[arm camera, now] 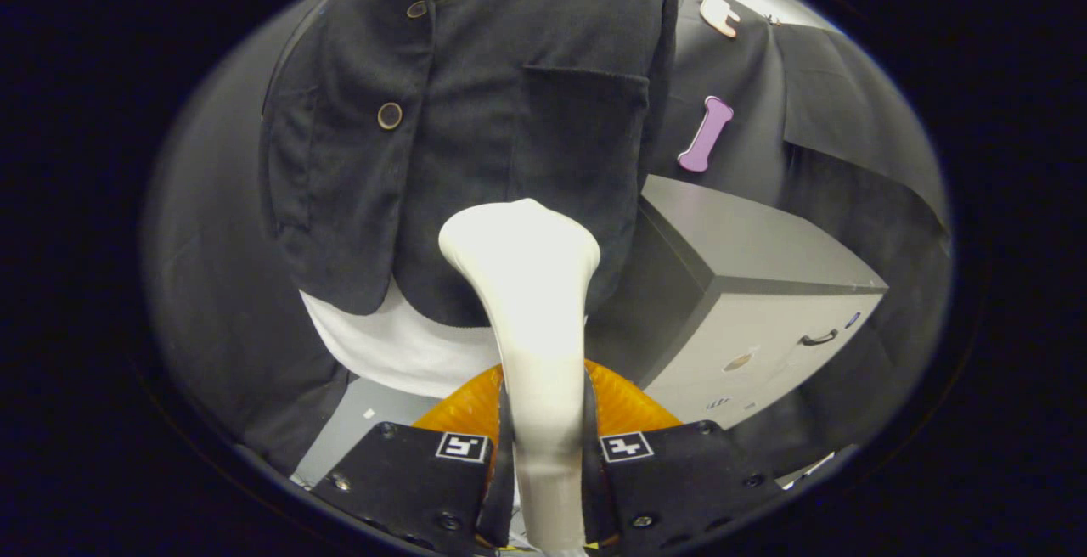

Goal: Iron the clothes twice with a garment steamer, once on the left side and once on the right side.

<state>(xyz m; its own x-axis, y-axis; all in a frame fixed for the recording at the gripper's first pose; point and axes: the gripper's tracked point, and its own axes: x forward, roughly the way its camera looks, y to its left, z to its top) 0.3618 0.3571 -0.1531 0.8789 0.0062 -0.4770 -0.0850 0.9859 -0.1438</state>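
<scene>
A white garment steamer (pixel 531 302) stands upright between my fingers, and my gripper (pixel 543 447) is shut on its handle. Its wide head reaches up to the lower front of a black jacket (pixel 475 115) that hangs straight ahead. The head sits over the jacket's right half, below its chest pocket (pixel 582 124); whether it touches the cloth cannot be told. Two brown buttons (pixel 390 115) run down the jacket's left half. A white garment (pixel 408 349) shows under the jacket's hem.
A grey cabinet (pixel 764 302) with a dark drawer handle stands just right of the jacket. An orange object (pixel 624 404) lies low behind the fingers. Black cloth walls close in on both sides.
</scene>
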